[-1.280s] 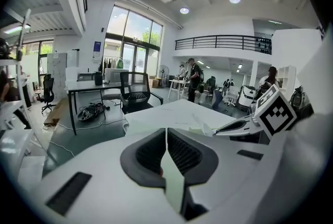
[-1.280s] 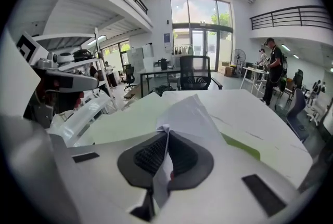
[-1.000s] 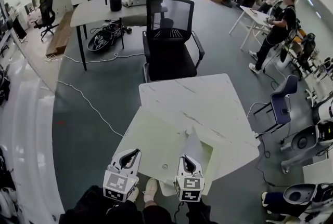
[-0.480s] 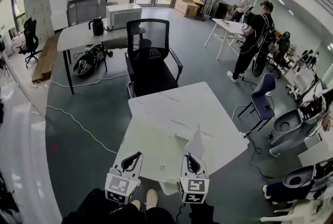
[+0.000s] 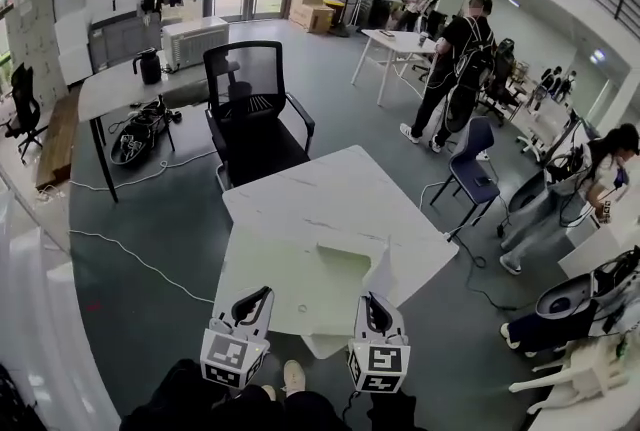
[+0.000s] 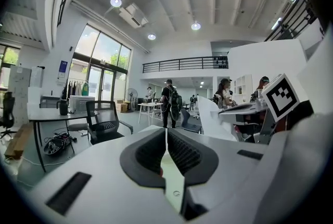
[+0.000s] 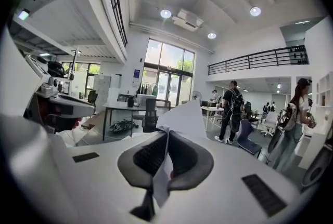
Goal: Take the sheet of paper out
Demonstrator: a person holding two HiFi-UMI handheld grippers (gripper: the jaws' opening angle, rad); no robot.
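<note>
A pale green folder (image 5: 290,279) is lifted over the near edge of the white marble table (image 5: 330,194). My left gripper (image 5: 262,295) is shut on the folder's near edge; in the left gripper view the green flap (image 6: 174,181) runs between the closed pads (image 6: 182,153). My right gripper (image 5: 372,301) is shut on a white sheet of paper (image 5: 380,269) that stands up out of the folder's right side. In the right gripper view the paper (image 7: 182,116) rises from the closed jaws, and the left gripper (image 7: 52,101) shows at the left.
A black office chair (image 5: 250,109) stands behind the table. A blue chair (image 5: 480,159) and several people (image 5: 455,69) are to the right. A grey table (image 5: 130,84) with a kettle is at the back left, and a cable (image 5: 130,254) lies on the floor.
Both grippers have risen, carrying the folder and the paper up off the table. The paper stands further out of the folder. The head view has tilted up and swung right.
</note>
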